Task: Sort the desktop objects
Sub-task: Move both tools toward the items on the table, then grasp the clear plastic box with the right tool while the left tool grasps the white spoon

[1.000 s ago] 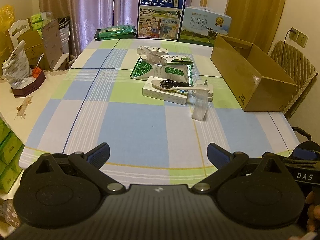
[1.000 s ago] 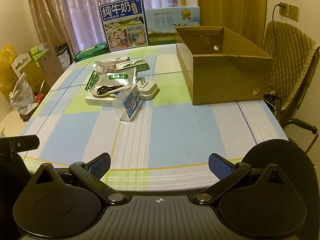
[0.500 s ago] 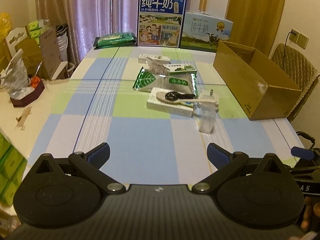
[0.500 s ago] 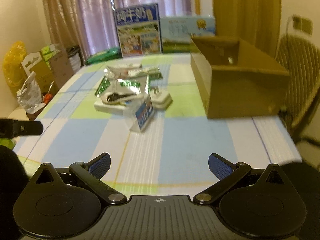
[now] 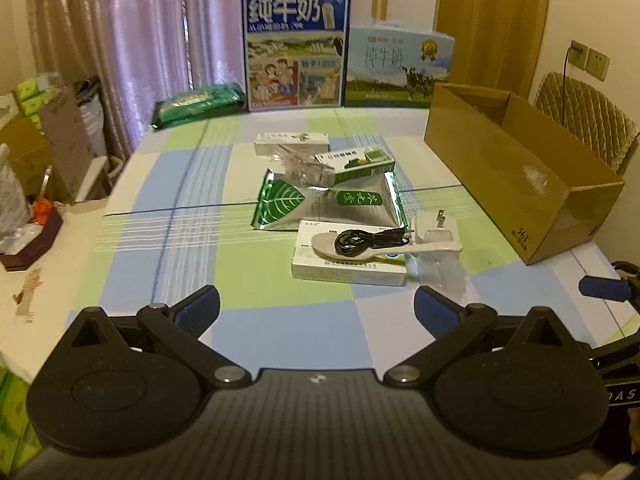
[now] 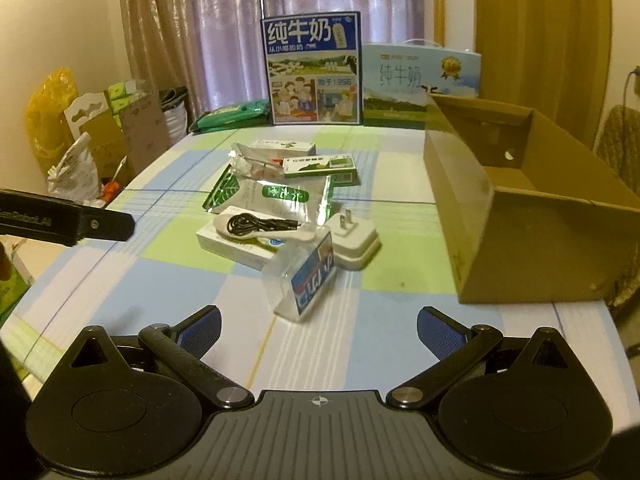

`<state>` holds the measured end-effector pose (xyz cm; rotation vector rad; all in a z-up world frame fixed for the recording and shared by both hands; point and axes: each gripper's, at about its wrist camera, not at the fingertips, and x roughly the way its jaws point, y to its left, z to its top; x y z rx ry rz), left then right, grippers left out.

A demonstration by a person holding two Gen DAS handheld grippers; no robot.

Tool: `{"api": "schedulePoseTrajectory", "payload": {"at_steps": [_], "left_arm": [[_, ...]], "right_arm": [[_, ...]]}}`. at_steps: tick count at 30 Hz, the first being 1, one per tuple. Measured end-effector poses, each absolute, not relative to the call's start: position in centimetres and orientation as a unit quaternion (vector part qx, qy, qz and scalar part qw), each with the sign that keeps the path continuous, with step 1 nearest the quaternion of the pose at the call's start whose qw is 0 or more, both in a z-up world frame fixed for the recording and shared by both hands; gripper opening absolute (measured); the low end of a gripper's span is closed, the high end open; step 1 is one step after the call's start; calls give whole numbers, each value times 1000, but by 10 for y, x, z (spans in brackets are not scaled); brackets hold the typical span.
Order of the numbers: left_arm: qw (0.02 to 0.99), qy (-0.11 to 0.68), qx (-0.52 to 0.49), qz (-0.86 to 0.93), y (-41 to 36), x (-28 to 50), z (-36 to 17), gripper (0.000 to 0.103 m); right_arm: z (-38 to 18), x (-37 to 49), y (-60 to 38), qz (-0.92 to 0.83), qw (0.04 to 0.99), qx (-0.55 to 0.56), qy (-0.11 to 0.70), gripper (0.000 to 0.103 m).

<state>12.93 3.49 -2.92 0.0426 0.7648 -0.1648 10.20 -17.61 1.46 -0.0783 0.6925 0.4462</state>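
A pile of small items lies mid-table: a white spoon (image 5: 384, 246) holding a coiled black cable (image 5: 360, 240) on a white medicine box (image 5: 348, 268), a silver-green foil pouch (image 5: 332, 202), a white plug adapter (image 6: 354, 240), a clear plastic pack with a blue label (image 6: 304, 280), and two more small boxes (image 5: 354, 162) behind. An open cardboard box (image 5: 520, 176) lies at the right. My left gripper (image 5: 316, 310) hovers open, short of the pile. My right gripper (image 6: 318, 326) is open too, just before the clear pack.
Two milk cartons (image 5: 294, 50) and a green packet (image 5: 198, 102) stand at the table's far edge. A side table with bags and boxes (image 5: 24, 184) is on the left. A quilted chair (image 5: 584, 120) sits behind the cardboard box.
Both grippers have moved forward over the table toward the pile, which now looks larger and closer. Both stay open.
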Motion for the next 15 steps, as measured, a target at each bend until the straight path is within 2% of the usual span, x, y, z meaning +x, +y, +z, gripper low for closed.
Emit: {"api": "schedulePoseTrajectory", "payload": {"at_steps": [12, 15], "left_arm": [[913, 382, 79, -120, 31, 203, -69, 102], [912, 384, 80, -119, 33, 212, -82, 101]], "right_arm": [[-13, 157, -145, 227, 905, -36, 357, 101], [-19, 167, -138, 229, 903, -33, 362, 95]]}}
